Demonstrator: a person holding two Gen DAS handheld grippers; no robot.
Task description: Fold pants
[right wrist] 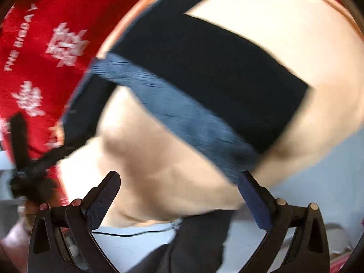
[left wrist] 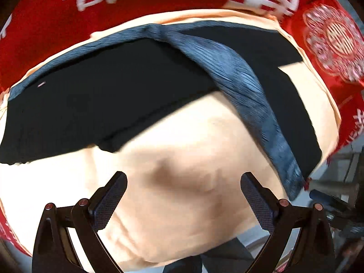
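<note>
Dark navy pants (left wrist: 109,100) with a lighter blue ribbed waistband (left wrist: 241,84) lie on a peach cloth (left wrist: 186,182). One leg runs left, the other (left wrist: 295,104) runs down the right side, with the waistband folded diagonally between them. My left gripper (left wrist: 183,182) is open and empty above the peach cloth, short of the pants. In the right wrist view the pants (right wrist: 216,75) and waistband (right wrist: 182,118) cross diagonally. My right gripper (right wrist: 179,182) is open and empty, its right fingertip (right wrist: 244,178) right at the waistband's end.
A red cloth with white characters (left wrist: 45,29) lies under the peach cloth, also in the right wrist view (right wrist: 34,63). The table edge and pale floor (right wrist: 329,170) show at the right. A dark stand with straps (right wrist: 22,154) sits at the left.
</note>
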